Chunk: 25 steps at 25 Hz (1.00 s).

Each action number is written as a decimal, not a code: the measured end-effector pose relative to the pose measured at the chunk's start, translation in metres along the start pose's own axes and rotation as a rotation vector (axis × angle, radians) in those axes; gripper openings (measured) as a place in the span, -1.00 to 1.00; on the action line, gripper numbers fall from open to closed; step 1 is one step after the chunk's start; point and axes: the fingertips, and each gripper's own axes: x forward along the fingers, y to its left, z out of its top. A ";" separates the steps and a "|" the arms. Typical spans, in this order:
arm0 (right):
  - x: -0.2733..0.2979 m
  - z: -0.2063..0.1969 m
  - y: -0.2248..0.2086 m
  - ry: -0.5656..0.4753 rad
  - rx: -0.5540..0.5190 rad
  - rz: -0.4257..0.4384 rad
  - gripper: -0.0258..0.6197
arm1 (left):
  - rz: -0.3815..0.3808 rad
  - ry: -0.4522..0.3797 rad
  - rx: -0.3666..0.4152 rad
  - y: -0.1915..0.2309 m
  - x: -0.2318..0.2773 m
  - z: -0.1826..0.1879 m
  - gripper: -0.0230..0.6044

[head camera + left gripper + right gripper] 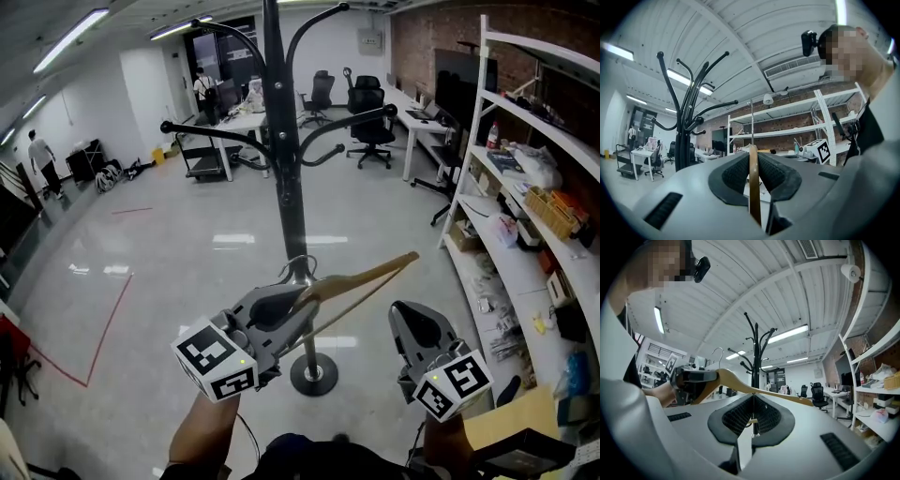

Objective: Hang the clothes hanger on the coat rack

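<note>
Wooden hanger [367, 277] between ribbed black fingers [736, 176]

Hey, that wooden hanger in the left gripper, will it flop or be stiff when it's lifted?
Likely stiff: the hanger juts out straight from the left gripper without sagging. Gripped off-centre, it may pivot between the fingers. It looks like thin wood, so probably light.
</note>
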 end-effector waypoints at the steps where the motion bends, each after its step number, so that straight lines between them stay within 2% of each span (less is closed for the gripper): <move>1: 0.008 0.002 -0.002 -0.007 0.004 0.014 -0.89 | -0.002 0.006 -0.001 0.007 0.006 0.000 -0.77; 4: 0.029 0.001 -0.012 0.002 -0.014 0.028 -0.89 | -0.012 0.018 0.013 0.027 0.020 0.004 -0.77; 9: 0.060 -0.009 -0.025 0.034 0.003 -0.014 -0.89 | -0.056 0.013 -0.001 0.070 0.030 0.014 -0.77; 12: 0.071 -0.012 -0.030 0.049 -0.011 -0.042 -0.89 | -0.052 0.018 0.009 0.092 0.033 0.014 -0.77; 19: 0.092 -0.030 -0.041 0.100 0.003 -0.105 -0.89 | -0.112 0.037 -0.034 0.131 0.050 -0.005 -0.77; 25: 0.101 -0.041 -0.035 0.143 -0.001 -0.098 -0.89 | -0.133 0.051 -0.057 0.147 0.055 -0.023 -0.77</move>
